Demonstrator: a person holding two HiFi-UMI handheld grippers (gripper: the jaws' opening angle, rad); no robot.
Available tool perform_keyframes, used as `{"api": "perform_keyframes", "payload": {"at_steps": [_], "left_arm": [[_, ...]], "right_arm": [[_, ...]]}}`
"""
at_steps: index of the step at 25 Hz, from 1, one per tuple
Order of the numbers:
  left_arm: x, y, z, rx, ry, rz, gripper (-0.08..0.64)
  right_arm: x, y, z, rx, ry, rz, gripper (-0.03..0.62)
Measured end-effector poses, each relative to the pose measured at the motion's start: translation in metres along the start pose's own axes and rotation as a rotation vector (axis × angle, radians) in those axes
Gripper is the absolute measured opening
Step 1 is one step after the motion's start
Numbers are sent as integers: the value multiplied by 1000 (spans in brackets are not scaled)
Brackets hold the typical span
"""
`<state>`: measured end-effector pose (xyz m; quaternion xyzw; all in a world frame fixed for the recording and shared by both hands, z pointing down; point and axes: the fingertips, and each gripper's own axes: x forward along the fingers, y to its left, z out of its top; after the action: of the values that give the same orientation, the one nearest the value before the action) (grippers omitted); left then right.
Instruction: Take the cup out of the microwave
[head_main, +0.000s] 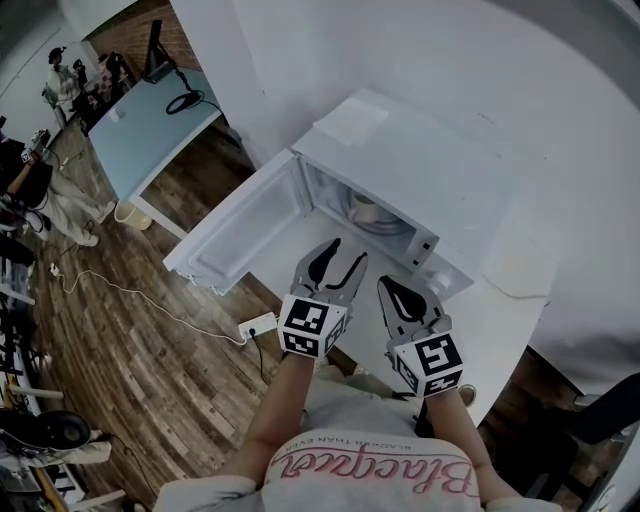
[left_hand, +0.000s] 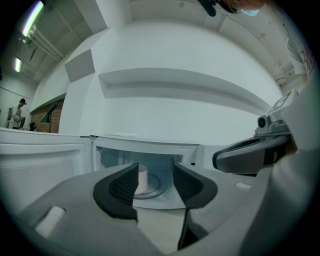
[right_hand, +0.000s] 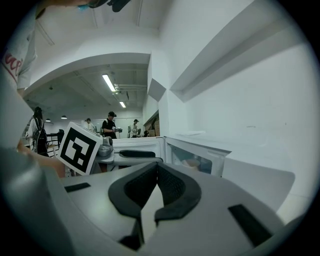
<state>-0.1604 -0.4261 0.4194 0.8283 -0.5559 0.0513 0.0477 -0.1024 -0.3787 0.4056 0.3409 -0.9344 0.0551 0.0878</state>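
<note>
A white microwave (head_main: 420, 165) stands on a white counter with its door (head_main: 235, 235) swung open to the left. A pale cup (head_main: 362, 209) stands on the turntable inside. My left gripper (head_main: 345, 252) hovers just before the opening, open with nothing between its pads. In the left gripper view the cup (left_hand: 142, 179) shows beyond the left gripper (left_hand: 155, 172), nearer the left pad and apart from it. My right gripper (head_main: 390, 286) is shut and empty, to the right of the left one and outside the cavity. In the right gripper view the right gripper (right_hand: 157, 169) has its pads meeting, and the cup (right_hand: 192, 163) shows through the microwave's front.
The open door juts over the wooden floor, where a power strip (head_main: 258, 326) and its cable lie. A light blue table (head_main: 150, 130) stands at the far left, with people beyond it. A white wall and a shelf (left_hand: 190, 82) rise behind the microwave.
</note>
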Motion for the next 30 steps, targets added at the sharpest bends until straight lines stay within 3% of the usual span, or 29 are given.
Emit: {"api": "perform_keyframes", "payload": {"at_steps": [10, 30], "left_arm": [[20, 13, -14, 50, 12, -22, 202], [89, 61, -49, 54, 98, -129, 201]], "right_arm": [[5, -15, -17, 34, 20, -72, 11], [39, -34, -25, 92, 31, -196, 11]]}}
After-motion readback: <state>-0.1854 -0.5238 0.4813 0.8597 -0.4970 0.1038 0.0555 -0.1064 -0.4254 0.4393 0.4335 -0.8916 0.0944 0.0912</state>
